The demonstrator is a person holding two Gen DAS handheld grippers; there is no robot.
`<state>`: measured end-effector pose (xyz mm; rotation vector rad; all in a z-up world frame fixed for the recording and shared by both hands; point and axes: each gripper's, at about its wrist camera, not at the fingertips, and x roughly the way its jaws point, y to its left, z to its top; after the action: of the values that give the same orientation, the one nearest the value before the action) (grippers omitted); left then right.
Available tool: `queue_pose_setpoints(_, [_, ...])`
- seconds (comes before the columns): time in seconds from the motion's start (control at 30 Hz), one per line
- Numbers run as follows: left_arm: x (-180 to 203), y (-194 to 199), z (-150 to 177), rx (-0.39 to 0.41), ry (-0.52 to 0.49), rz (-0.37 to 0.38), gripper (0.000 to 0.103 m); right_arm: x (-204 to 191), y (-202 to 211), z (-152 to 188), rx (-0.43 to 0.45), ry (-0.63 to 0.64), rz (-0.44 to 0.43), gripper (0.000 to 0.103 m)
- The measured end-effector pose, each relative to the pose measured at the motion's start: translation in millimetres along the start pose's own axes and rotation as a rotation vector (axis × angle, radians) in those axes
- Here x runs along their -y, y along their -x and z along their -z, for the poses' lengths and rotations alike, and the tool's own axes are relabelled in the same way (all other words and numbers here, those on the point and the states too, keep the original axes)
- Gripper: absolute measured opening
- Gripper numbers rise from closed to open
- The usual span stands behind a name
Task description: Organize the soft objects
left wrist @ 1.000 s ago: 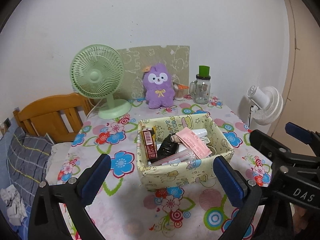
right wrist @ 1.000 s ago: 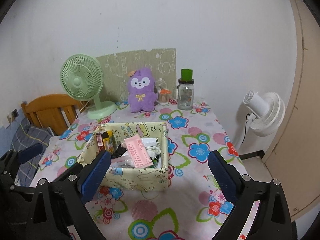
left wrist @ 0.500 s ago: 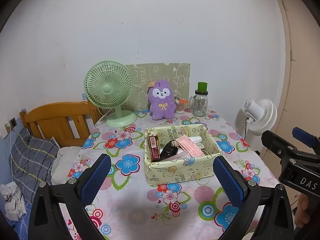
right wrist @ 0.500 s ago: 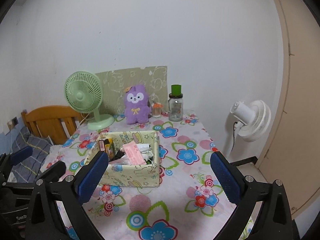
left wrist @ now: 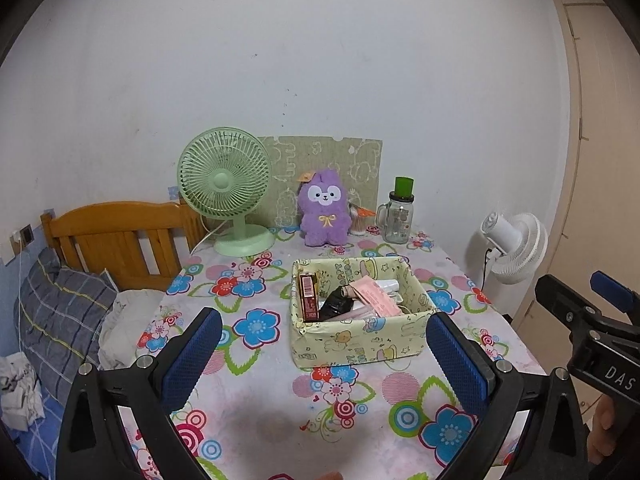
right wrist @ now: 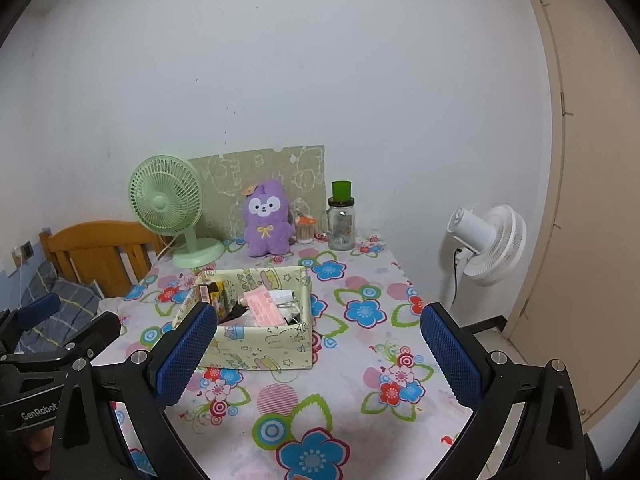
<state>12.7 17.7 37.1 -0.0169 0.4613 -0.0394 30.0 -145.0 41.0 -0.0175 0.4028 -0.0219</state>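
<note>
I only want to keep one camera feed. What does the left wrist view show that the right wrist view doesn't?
Only the left wrist view shows the crumpled paper by the pillow, plus the right tool from outside. Only the right wrist view shows the floor beside the door, plus the left tool from outside. Both show the box, plush, green fan, jar and white fan.

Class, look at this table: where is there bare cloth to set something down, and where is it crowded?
Free patches: the near cloth in front of the fabric box; the strip right of the box; the stretch between the box and the green fan. Crowded: the back edge, with fan, purple plush and glass jar, and inside the box.
</note>
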Motion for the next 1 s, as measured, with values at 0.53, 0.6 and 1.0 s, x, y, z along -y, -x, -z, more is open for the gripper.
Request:
queue_pose_setpoints(0.53, [4.5, 3.0, -1.7, 0.007, -0.008, 0.01, 0.103, 0.8, 0.0, 2.2, 0.0, -0.001, -0.004, 0.103])
queue_pose_setpoints(0.6, [4.7, 2.3, -1.8, 0.006, -0.011, 0.01, 0.103, -0.9, 0.1, 2.2, -0.001, 0.003, -0.005, 0.103])
queue_pose_setpoints(1.0, [2.7, -4.1, -3.7, -0.005, 0.002, 0.008, 0.103, -10.6, -7.2, 0.6, -0.012, 0.011, -0.01, 0.103])
